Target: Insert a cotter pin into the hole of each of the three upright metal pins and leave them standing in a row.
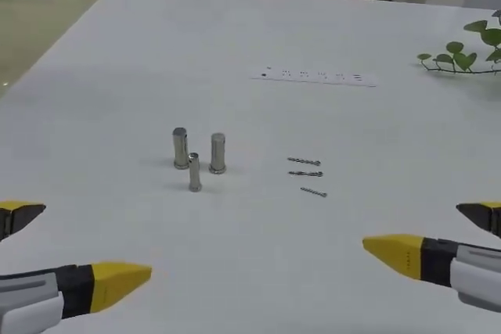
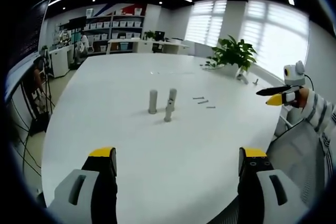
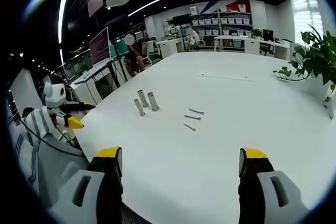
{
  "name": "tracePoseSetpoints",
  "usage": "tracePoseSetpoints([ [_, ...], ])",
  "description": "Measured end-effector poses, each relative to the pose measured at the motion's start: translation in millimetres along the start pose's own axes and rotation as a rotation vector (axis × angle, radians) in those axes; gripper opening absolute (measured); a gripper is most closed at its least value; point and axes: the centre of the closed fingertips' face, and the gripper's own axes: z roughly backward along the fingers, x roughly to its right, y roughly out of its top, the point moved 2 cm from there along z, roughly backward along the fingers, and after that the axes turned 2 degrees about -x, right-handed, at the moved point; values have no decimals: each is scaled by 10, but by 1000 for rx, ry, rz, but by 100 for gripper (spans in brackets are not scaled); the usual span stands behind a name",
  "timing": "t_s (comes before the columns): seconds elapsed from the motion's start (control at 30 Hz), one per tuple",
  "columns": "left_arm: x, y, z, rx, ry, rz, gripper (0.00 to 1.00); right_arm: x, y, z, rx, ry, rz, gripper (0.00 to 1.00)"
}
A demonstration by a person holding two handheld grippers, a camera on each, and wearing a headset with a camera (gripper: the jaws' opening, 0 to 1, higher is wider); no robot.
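Note:
Three upright metal pins (image 1: 196, 158) stand in a loose cluster on the white table (image 1: 250, 52), two behind and a shorter one in front; they also show in the left gripper view as metal pins (image 2: 163, 103) and in the right gripper view as metal pins (image 3: 146, 102). Three cotter pins (image 1: 307, 174) lie flat to their right, cotter pins (image 3: 191, 118) apart from one another. My left gripper (image 1: 74, 244) is open at the near left edge, with nothing between its fingers. My right gripper (image 1: 434, 232) is open at the near right, also holding nothing.
A white power strip (image 1: 313, 76) lies further back on the table. A green plant (image 1: 470, 52) sits at the far right edge. Office shelves, desks and a seated person (image 3: 131, 51) are in the background beyond the table.

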Motion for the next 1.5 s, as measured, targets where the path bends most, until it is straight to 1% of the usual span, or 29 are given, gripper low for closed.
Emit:
tracePoseSetpoints([
  [0.17, 4, 84, -55, 1, -4, -8, 92, 6, 6, 10, 1, -6, 0, 91],
  [0.33, 5, 85, -93, -14, -3, -14, 90, 9, 29, 36, 10, -15, 1, 91],
  [0.47, 32, 132, -130, -1, -17, -10, 87, 15, 52, 56, 22, -22, -2, 91],
  [0.63, 33, 168, -218, -12, -10, -42, 85, 25, 52, 71, 24, -26, -3, 91],
  [0.73, 41, 176, -263, -18, -8, -61, 84, 37, 51, 78, 29, -21, -15, 91],
  [0.8, 49, 166, -299, -34, -10, -82, 83, 54, 48, 84, 32, -23, -21, 91],
  [0.9, 62, 174, -357, -45, -19, -101, 81, 73, 39, 96, 33, -25, -28, 91],
  [1.0, 77, 228, -421, -48, -31, -117, 80, 89, 47, 118, 52, -20, -61, 91],
  [1.13, 83, 322, -485, -41, -42, -137, 78, 115, 32, 131, 45, -34, -58, 90],
  [1.3, 57, 447, -585, -24, -47, -156, 75, 132, 22, 158, 47, -41, -64, 90],
  [1.4, 31, 490, -655, -22, -51, -166, 70, 139, 12, 166, 46, -45, -64, 90],
  [1.43, 26, 508, -676, -22, -53, -185, 68, 141, 6, 169, 44, -46, -62, 90],
  [1.5, 13, 555, -712, -2, -45, -220, 66, 144, -2, 178, 40, -50, -58, 90],
])
